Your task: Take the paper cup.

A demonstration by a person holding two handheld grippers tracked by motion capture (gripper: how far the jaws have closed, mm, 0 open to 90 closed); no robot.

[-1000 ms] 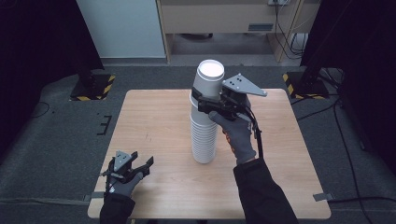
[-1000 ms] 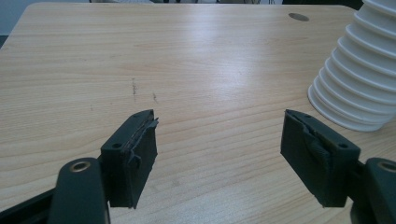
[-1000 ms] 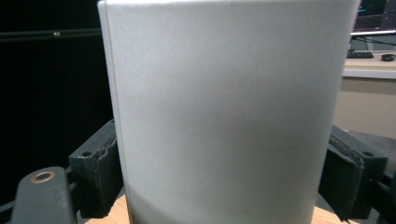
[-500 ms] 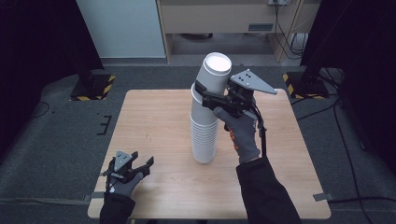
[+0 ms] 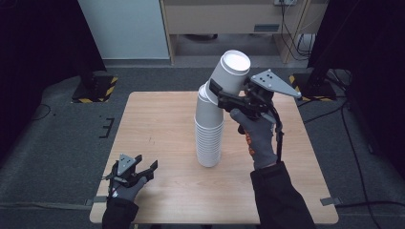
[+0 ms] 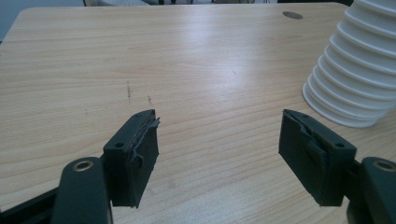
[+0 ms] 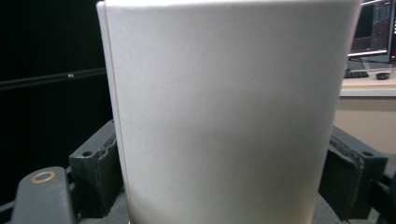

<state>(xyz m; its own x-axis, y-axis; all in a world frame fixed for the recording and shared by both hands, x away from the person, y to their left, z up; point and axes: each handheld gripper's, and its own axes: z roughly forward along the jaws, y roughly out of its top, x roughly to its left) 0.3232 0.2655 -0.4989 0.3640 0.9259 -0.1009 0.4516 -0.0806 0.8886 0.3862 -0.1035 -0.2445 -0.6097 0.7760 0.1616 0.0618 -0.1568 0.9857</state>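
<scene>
Right now a tall stack of white paper cups (image 5: 209,138) stands mouth-down near the middle of the wooden table (image 5: 157,124), each cup nested over the one beneath, so their insides are hidden. The top cup (image 5: 230,71) is tipped away from the column toward one o'clock, its flat white base facing up and out, while its lower edge seems to overlap the cup below.

The right gripper (image 5: 224,93) clamps that top cup across its wall; in the right gripper view the cup's white side (image 7: 224,112) sits between the two black jaws, both pressed against it. The person's right hand (image 5: 258,133), gloved in grey, is raised above the table at about three o'clock from the stack, forearm angled up from the near edge, grey plate on top and cable hanging beside the wrist.

The left gripper (image 5: 143,168) lies low over the table's corner at seven o'clock, jaws spread wide with nothing between them, pointing toward the stack's ribbed foot (image 6: 355,88), well apart from it.
</scene>
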